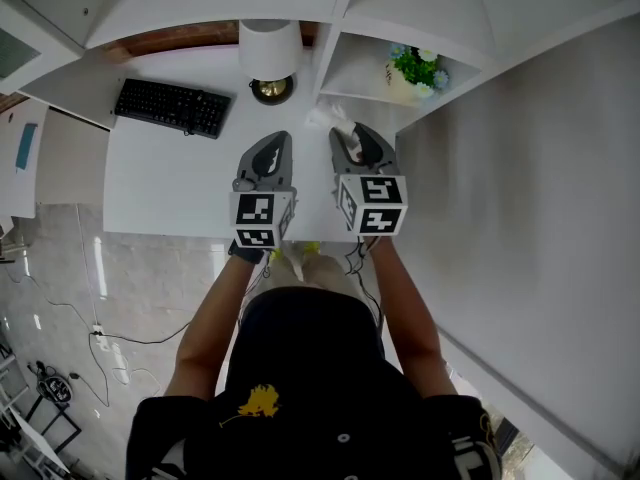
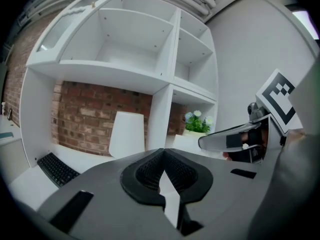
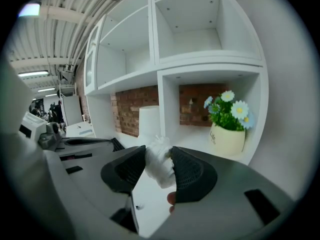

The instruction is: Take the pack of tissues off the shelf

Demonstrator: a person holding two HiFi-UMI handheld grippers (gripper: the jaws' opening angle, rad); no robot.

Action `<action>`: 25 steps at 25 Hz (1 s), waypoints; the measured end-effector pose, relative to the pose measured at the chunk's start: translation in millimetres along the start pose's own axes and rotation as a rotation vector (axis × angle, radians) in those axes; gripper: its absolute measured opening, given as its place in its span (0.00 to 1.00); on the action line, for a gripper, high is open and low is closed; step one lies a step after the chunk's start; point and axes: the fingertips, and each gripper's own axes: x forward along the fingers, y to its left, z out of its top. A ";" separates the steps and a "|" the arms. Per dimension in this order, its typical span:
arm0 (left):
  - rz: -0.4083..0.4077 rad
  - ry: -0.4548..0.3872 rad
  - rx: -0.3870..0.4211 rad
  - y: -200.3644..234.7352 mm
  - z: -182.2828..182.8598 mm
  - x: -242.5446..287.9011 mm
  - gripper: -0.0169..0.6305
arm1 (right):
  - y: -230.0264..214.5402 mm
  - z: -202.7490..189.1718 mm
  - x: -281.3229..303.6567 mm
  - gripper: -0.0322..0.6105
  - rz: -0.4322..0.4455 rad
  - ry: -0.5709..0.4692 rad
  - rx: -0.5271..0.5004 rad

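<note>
So, a white shelf (image 3: 160, 59) rises over the desk (image 1: 170, 178), which bears a keyboard (image 1: 172, 107) and a lamp (image 1: 270, 53). A flower pot (image 3: 227, 136) sits in the lower right compartment. The left gripper (image 2: 162, 156) is closed on nothing, tips touching. The right gripper (image 3: 159, 156), jaws partly apart, clamps the tissues (image 3: 159, 164) above the desk, just in front of that compartment.

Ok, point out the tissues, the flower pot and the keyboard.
tissues (image 3: 160, 161), right gripper view, middle of the white bunch.
flower pot (image 3: 227, 140), right gripper view, the pot's front wall.
keyboard (image 1: 172, 107), head view, middle of the keys.
</note>
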 end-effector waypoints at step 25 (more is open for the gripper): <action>0.007 0.458 -0.139 -7.7 -236.3 26.6 0.05 | -8.5 -218.5 47.3 0.31 -0.095 0.293 0.085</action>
